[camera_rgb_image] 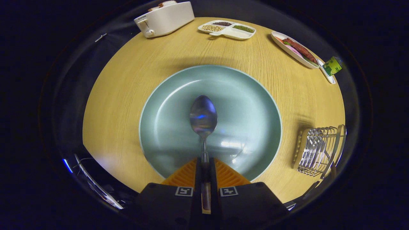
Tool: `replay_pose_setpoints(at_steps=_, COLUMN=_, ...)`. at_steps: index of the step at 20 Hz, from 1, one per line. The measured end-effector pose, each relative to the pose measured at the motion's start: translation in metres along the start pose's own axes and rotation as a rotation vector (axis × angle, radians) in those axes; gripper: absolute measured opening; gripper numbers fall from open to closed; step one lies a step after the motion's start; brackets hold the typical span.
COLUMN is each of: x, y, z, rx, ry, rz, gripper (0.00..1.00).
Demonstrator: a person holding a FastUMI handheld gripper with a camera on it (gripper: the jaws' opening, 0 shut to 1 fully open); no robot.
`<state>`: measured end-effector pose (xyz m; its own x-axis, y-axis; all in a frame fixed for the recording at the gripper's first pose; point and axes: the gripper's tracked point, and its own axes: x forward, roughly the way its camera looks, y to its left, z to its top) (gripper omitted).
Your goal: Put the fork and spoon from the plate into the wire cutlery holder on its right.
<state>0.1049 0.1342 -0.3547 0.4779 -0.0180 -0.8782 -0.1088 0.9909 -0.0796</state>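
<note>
A metal spoon [203, 116] sticks out straight ahead of my gripper [204, 163], its handle clamped between the two orange fingers [183, 174] and its bowl hanging over the pale green plate [249, 95]. The plate lies on the round wooden table, right ahead of and below the fingers. The wire cutlery holder [318, 150] stands on the table to the right of the plate, on a wooden base. A dark handle pokes out of the holder's near side; I cannot tell what it belongs to.
Along the table's far edge stand a white toaster [164, 18], a divided white dish [227, 29] with beans and grains, and a long white dish [295, 49] with sausage. A small green packet [332, 65] lies by that dish.
</note>
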Motion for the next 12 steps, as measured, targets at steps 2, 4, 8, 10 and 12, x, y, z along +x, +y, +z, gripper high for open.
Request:
replay_pose_setpoints(at_steps=2, x=-0.003, y=0.000, z=0.000, rx=-0.027, ry=0.010, rz=0.021, gripper=0.15)
replay_pose_setpoints(at_steps=4, x=-0.001, y=0.000, z=0.000, rx=-0.033, ry=0.009, rz=0.045, gripper=0.09)
replay_pose_setpoints(at_steps=8, x=-0.015, y=0.002, z=0.004, rx=-0.014, ry=-0.004, rz=0.113, gripper=0.09)
replay_pose_setpoints(at_steps=10, x=-0.028, y=-0.001, z=0.009, rx=-0.008, ry=-0.023, rz=0.138, gripper=0.09)
replay_pose_setpoints(at_steps=12, x=-0.045, y=-0.006, z=0.012, rx=-0.021, ry=-0.040, rz=0.159, gripper=0.09)
